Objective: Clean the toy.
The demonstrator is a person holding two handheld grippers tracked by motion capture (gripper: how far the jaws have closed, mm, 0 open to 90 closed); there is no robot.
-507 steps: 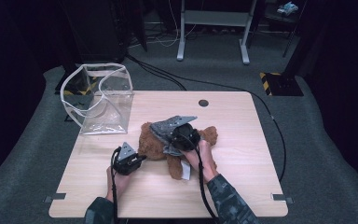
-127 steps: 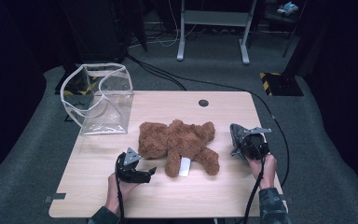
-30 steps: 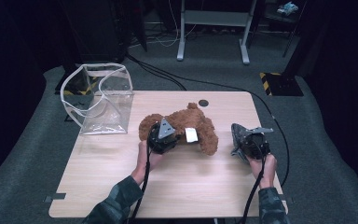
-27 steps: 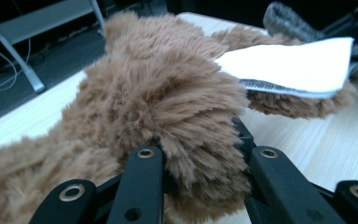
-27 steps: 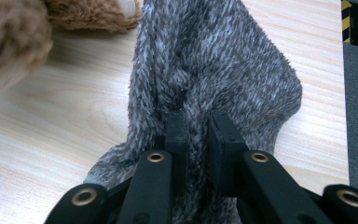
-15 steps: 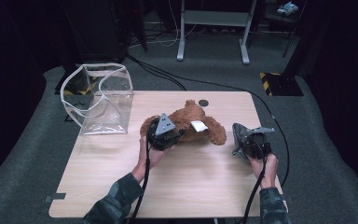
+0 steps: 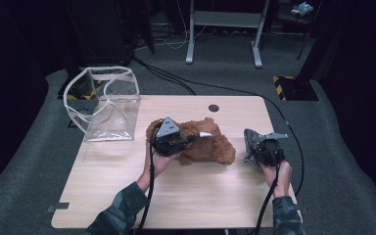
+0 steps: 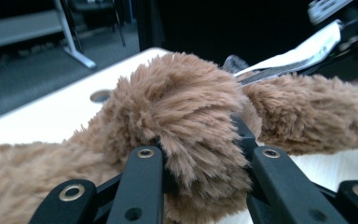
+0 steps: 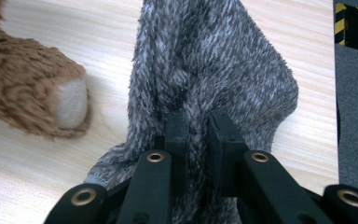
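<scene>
Dark studio all around, grey carpet on the floor, and in the middle a pale wooden table with a small round hole near its far edge. At the far left corner stands a clear plastic pouch with white trim, its mouth gaping wide.

Centre stage is the brown furry teddy bear, bunched up just past the middle of the table. The left gripper has hold of it: in the left gripper view the two black jaws are clamped on a thick tuft of the bear's brown plush, the fur bulging out between the pads. A white sewn-in label sticks out on top of the bear, right beside that gripper.

Over on the right side of the table, well apart from the pouch, the right gripper sits near the table edge. Its jaws are pinched tight on a fold of grey fuzzy knitted cloth, the pads nearly meeting through the fabric. The cloth drapes down onto the wood, and one cream-soled bear paw lies just beside it without touching.
</scene>
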